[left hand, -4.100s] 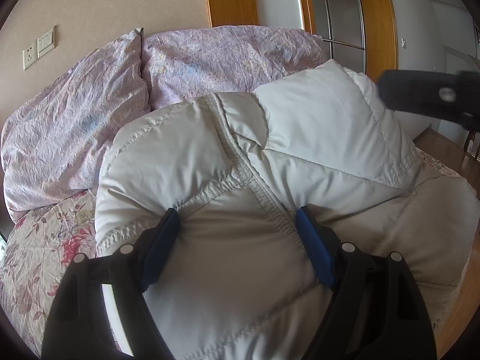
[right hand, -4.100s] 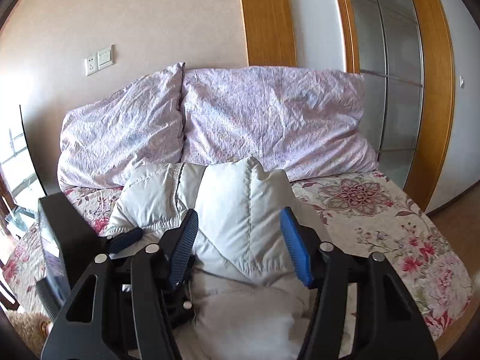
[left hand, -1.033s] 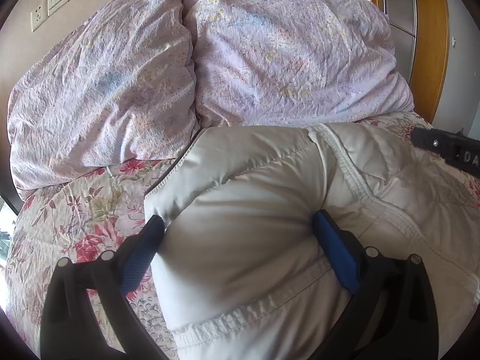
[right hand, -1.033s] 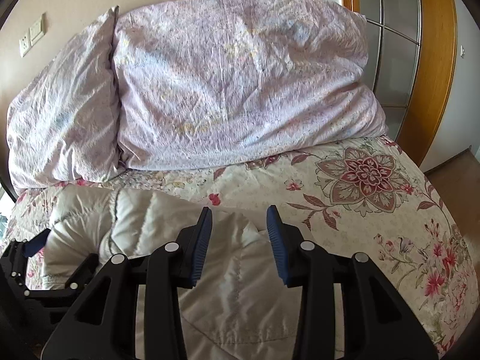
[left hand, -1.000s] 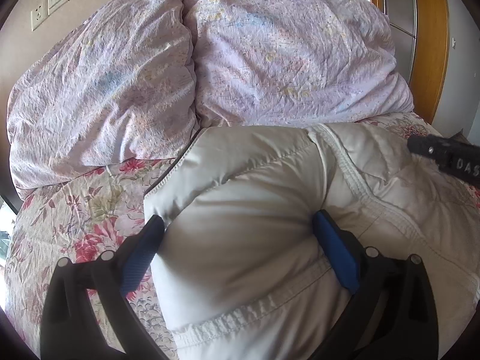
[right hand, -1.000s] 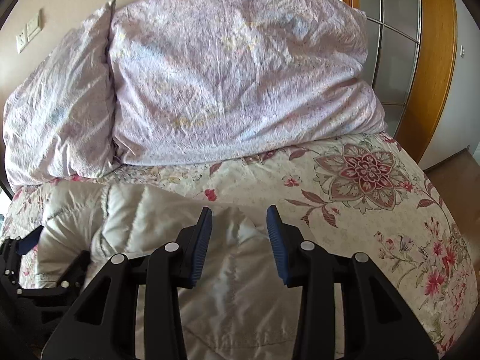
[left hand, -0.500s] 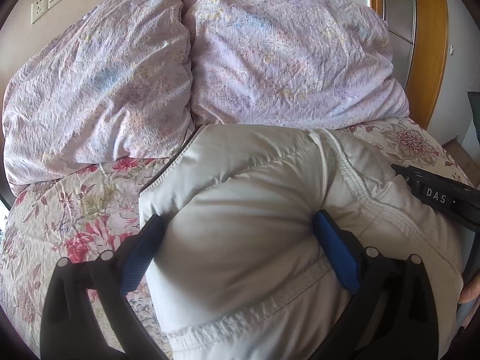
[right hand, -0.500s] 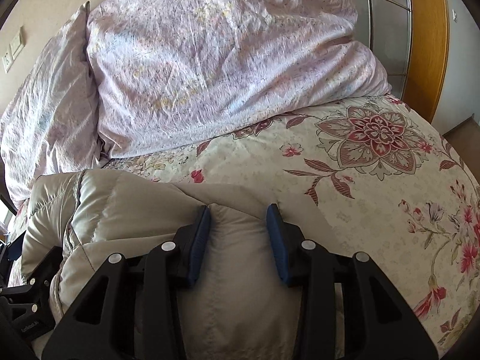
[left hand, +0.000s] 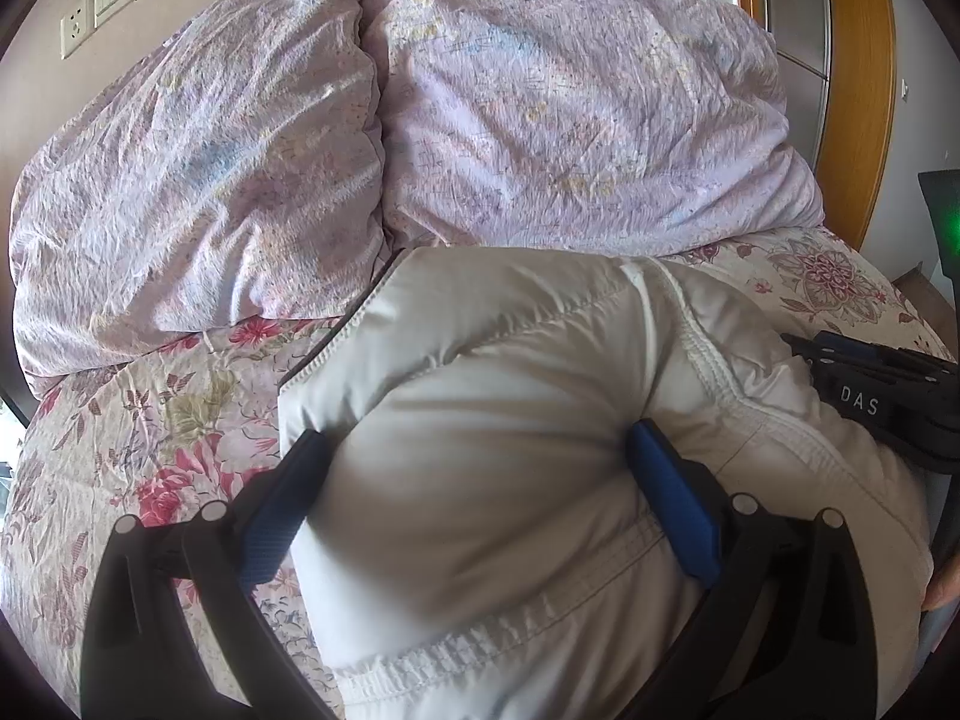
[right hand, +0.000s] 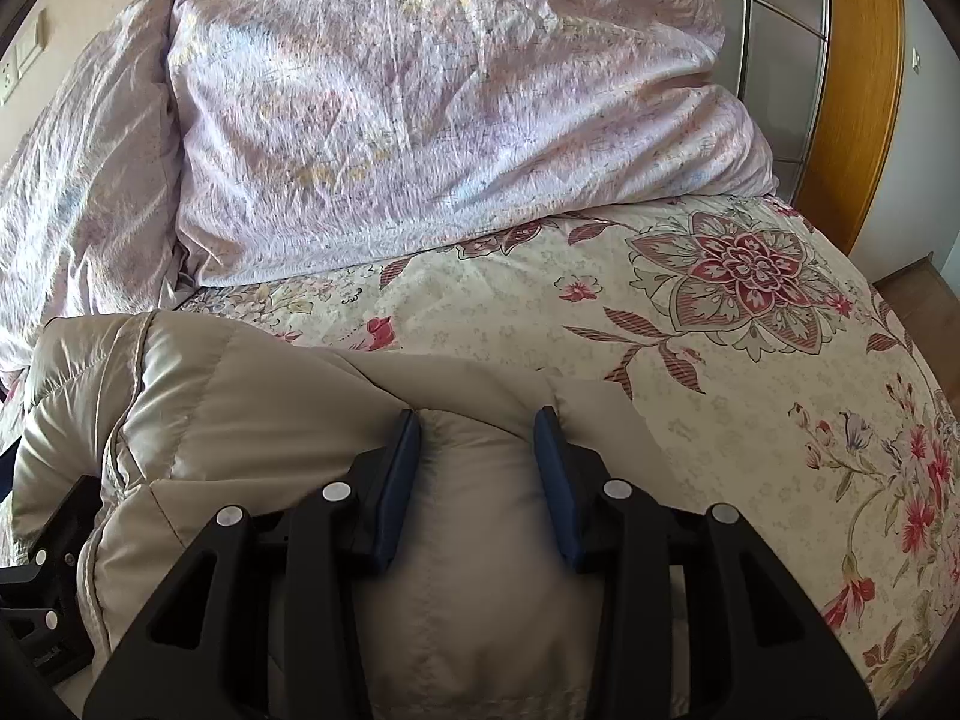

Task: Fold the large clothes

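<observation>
both grippers clamp the jacket (left hand: 510, 450): left gripper (left hand: 474, 480) wide on a thick fold, right gripper (right hand: 477, 450) narrower. the jacket now lies lowered on the bed (right hand: 720, 390) below the pillows (left hand: 540, 120); the fold seems about laid.

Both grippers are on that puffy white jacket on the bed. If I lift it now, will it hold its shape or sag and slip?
The jacket bulges softly between the left gripper fingers, so it likely sags when lifted. Its padding looks airy, probably light for its bulk. The smooth, slightly shiny shell may slip from the right gripper.
</observation>
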Available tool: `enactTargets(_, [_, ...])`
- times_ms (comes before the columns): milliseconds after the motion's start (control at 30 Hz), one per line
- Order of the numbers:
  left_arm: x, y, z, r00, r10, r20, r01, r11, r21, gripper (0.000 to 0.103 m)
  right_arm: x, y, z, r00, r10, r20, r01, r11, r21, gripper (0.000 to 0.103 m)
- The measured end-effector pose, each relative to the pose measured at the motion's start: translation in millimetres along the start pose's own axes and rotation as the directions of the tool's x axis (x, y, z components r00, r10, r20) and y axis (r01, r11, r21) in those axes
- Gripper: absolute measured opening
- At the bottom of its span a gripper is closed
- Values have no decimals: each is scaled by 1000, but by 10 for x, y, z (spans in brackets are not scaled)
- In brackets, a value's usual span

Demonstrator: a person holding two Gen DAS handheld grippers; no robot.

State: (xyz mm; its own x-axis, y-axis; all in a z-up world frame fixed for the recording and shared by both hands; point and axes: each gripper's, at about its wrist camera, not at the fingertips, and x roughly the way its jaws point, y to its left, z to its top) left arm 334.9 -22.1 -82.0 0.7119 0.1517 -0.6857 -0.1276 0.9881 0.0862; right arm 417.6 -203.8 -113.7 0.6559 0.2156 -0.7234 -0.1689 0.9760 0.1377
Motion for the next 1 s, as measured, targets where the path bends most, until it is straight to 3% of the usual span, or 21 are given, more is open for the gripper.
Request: enactTargets(1000, [66,29,13,1000,-28,-12,28,1000,-11,101,-7,-6,12,1000,-10,6,10,1000,2,41])
